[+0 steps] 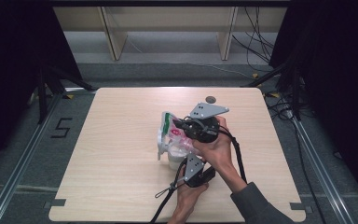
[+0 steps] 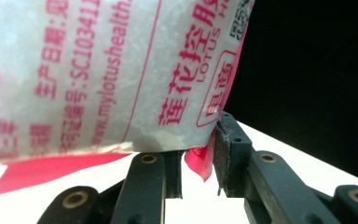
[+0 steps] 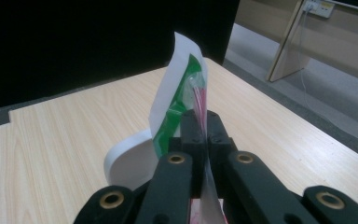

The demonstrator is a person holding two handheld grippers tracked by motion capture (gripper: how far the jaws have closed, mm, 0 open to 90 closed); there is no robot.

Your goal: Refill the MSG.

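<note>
A clear plastic pouch [image 1: 170,135] of white granules, printed in red with a green band at the top, stands upright at the middle of the table [image 1: 121,186]. My right gripper [image 1: 178,124] comes in from the right and is shut on the pouch's top edge; in the right gripper view its jaws [image 3: 200,126] pinch the thin film beside the green band [image 3: 179,93]. My left gripper [image 1: 184,162] sits at the pouch's base, nearer the person. Its jaws [image 2: 198,158] stand a little apart with the pouch's [image 2: 98,70] red lower corner squeezed between them.
A small dark round disc [image 1: 210,99] lies near the table's far edge. Wooden shelf legs [image 1: 114,42] stand on the floor beyond, and cables [image 1: 256,42] trail at the right. Black curtains flank both sides.
</note>
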